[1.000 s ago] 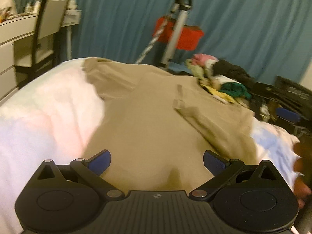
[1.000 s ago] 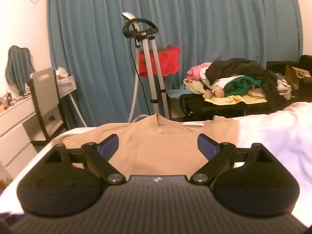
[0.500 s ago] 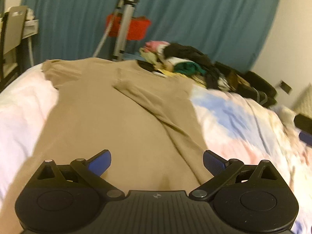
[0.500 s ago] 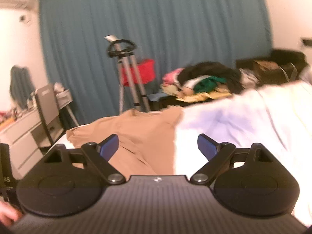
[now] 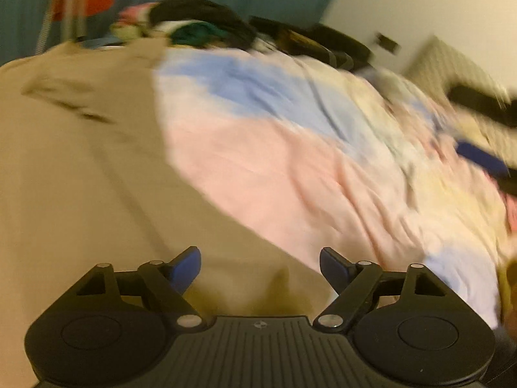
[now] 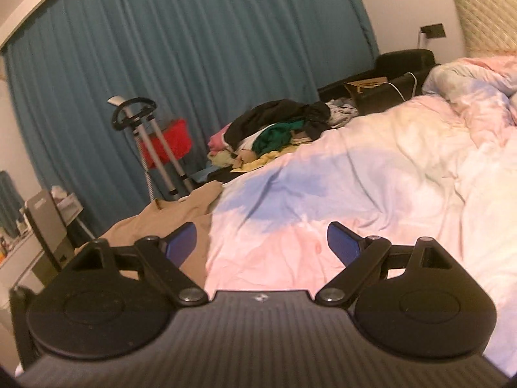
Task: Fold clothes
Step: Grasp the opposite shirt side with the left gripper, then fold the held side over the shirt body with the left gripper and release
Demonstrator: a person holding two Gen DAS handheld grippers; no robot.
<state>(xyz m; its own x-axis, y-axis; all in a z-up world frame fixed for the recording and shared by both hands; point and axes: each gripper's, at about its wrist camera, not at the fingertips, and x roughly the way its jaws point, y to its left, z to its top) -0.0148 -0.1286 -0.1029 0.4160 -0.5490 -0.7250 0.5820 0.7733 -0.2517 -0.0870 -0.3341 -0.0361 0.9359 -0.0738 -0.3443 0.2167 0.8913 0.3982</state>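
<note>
A tan T-shirt (image 5: 80,168) lies spread on the bed, one side folded inward; the left wrist view is blurred by motion. My left gripper (image 5: 260,266) hovers open over the shirt's lower right edge, nothing between its blue pads. In the right wrist view the same tan shirt (image 6: 181,213) shows at the left, behind the left finger. My right gripper (image 6: 261,241) is open above the pastel duvet, to the right of the shirt, holding nothing. The right gripper's dark body and blue pad (image 5: 481,158) appear at the right edge of the left wrist view.
The pastel pink and blue duvet (image 6: 371,194) covers the bed. A heap of clothes (image 6: 274,129) lies beyond the far edge, beside a garment steamer stand (image 6: 152,148) with a red item. A chair and desk (image 6: 45,226) stand at the left. A pillow (image 6: 488,13) is at the right.
Both views have swung to the right, away from the shirt and over the duvet. The left gripper's jaws have narrowed a little but remain open. The shirt lies as before.
</note>
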